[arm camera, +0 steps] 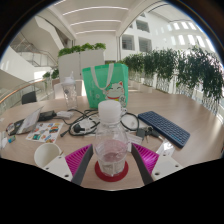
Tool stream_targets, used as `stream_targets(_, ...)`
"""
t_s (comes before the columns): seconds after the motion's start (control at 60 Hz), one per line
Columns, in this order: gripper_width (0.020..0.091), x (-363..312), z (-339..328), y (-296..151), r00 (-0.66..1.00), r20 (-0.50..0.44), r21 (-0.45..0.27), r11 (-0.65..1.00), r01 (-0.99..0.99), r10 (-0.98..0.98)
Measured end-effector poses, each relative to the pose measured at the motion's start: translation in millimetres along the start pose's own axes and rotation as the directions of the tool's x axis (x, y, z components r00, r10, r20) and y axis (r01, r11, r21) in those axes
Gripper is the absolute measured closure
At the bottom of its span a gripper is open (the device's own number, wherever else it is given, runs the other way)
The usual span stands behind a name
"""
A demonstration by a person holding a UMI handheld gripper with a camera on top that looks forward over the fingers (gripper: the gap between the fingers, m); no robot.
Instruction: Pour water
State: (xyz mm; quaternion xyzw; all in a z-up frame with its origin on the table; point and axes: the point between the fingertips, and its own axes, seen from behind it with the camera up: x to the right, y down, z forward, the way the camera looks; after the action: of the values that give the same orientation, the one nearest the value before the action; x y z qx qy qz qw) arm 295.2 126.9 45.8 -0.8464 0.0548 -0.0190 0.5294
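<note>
Gripper view: worktop [185,108] with a green bag [104,84], keyboard [164,128] and white cup [47,154].
Claw [112,158] clamps a clear water bottle [111,142], white-capped, upright between its pink pads [80,158].

A clear bottle [111,143] with a white cap [109,106] and a red base is seen between the magenta, ridged pads [79,158] of the tool [112,160]. A white cup [47,154] is seen beside the tool, on the light beige desk [170,108]. A black keyboard [164,127] is seen ahead of the tool to the other side. Beyond the bottle a green bag [104,83] with a pale printed figure is seen, and behind it green foliage [82,48] above white planters.
</note>
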Motion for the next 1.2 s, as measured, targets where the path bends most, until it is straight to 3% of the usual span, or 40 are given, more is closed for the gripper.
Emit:
stream_targets(0.167, 0.0271, 3.7, -64.8, 0.9, 1.0, -0.028, -0.02, 1.0, 0.006, -0.007)
stream_targets(0.433, 0.0266, -47.8, -240.0, -21.2, 1.0, -0.011, 0.001, 1.0, 0.008, -0.008)
stream_targets(0.533, 0.0267, -131.1, -299.0, -44.1, 0.999, 0.014, 0.023, 0.999, 0.037, -0.037)
stream_targets(0.783, 0.027, -243.8, -422.0, -60.3, 0.997, 0.048, 0.092, 0.995, 0.05, -0.055)
stream_targets(0.983, 0.0271, -281.6, -482.5, -49.7, 0.996, 0.036, 0.055, 0.996, 0.074, -0.076)
stream_targets(1.2, 0.0272, -261.3, -503.4, -36.7, 0.999, 0.028, 0.026, 0.999, 0.025, -0.025)
